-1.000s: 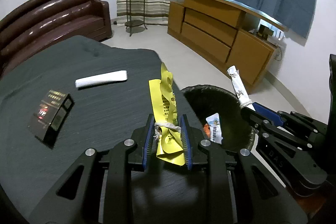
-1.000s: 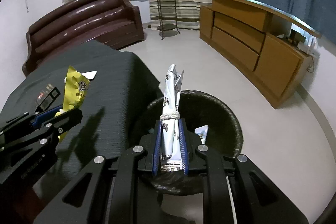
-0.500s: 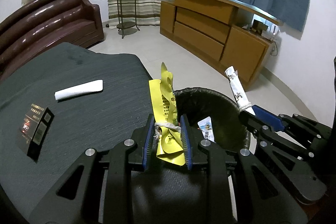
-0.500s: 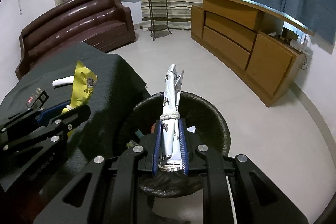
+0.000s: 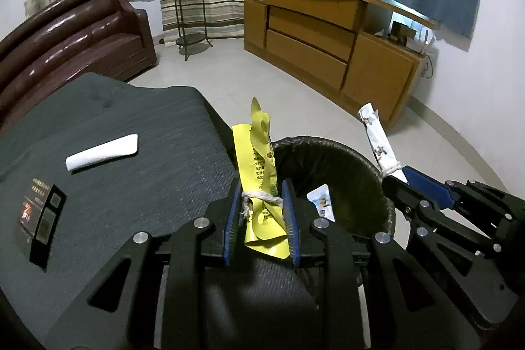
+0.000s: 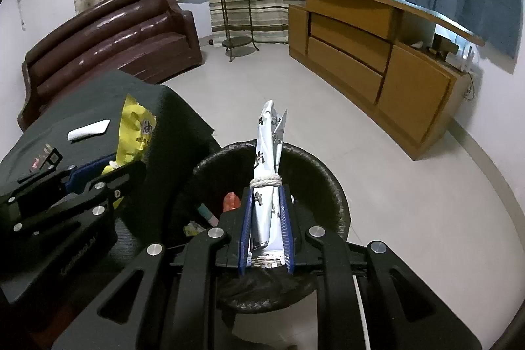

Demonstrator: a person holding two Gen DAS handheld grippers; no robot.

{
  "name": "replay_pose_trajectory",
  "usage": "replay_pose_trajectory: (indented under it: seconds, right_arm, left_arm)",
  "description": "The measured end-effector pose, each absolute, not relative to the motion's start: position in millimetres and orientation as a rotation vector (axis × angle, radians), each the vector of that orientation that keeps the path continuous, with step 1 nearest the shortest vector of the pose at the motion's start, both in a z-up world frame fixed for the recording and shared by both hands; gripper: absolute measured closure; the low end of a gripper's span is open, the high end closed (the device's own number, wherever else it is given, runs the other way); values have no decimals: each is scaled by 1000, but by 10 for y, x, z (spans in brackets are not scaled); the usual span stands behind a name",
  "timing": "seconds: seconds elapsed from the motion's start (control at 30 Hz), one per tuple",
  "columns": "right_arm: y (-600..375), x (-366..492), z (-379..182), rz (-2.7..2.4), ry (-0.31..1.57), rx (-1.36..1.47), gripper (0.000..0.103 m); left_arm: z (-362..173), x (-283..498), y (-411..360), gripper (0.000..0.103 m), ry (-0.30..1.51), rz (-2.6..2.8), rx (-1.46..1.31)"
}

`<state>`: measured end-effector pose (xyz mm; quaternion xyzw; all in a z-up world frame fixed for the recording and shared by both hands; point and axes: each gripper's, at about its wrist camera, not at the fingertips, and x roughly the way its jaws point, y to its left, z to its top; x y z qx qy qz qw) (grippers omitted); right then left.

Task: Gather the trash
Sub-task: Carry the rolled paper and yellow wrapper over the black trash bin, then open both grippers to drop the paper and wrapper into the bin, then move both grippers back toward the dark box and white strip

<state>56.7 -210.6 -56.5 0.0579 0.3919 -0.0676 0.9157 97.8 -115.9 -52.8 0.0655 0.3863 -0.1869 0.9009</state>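
Yellow wrapper [image 5: 261,186], tied with string, sits clamped in the left gripper [image 5: 261,212] at lower centre, beside the black-lined trash bin [image 5: 357,166]. The right gripper [image 6: 266,228] pinches a white wrapper [image 6: 267,173] over the bin.

The yellow wrapper [image 6: 136,127] shows the black Chinese character 油; its smaller print is too fine to read. The white wrapper [image 6: 267,159] carries black characters that cannot be made out. The dark box [image 5: 41,215] has small print, also illegible.
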Motion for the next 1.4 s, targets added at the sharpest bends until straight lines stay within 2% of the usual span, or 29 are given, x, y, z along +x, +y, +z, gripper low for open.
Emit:
replay_pose_trajectory:
  seconds: [0.27, 0.33, 0.37, 0.43, 0.53, 0.77, 1.07, 1.3, 1.4]
  right_arm:
    - [-2159, 613, -613, -160, 803, 149, 85]
    - [-2192, 624, -624, -160, 805, 169, 79]
    - [-2199, 626, -624, -163, 803, 173, 75]
    - [-2212, 615, -621, -168, 799, 175, 75]
    - [-2216, 605, -607, -173, 793, 175, 75]
    - [-2247, 599, -571, -172, 778, 180, 71]
    - [-2125, 604, -543, -135, 776, 165, 66]
    - [-1905, 657, -473, -78, 770, 158, 65]
    - [-1771, 690, -444, -48, 767, 152, 65]
  left_arm:
    - [-540, 1017, -1193, 78, 803, -400, 157]
    - [-540, 1022, -1202, 77, 805, -399, 161]
    - [-542, 1016, -1197, 70, 805, -398, 162]
    - [-531, 1018, -1188, 60, 799, -395, 158]
    - [-526, 1017, -1180, 58, 794, -393, 160]
    - [-481, 1019, -1116, 44, 779, -384, 149]
    - [-393, 983, -798, 41, 784, -338, 115]
    - [-334, 919, -364, 39, 786, -264, 86]
    - [-296, 887, -122, 34, 783, -220, 76]
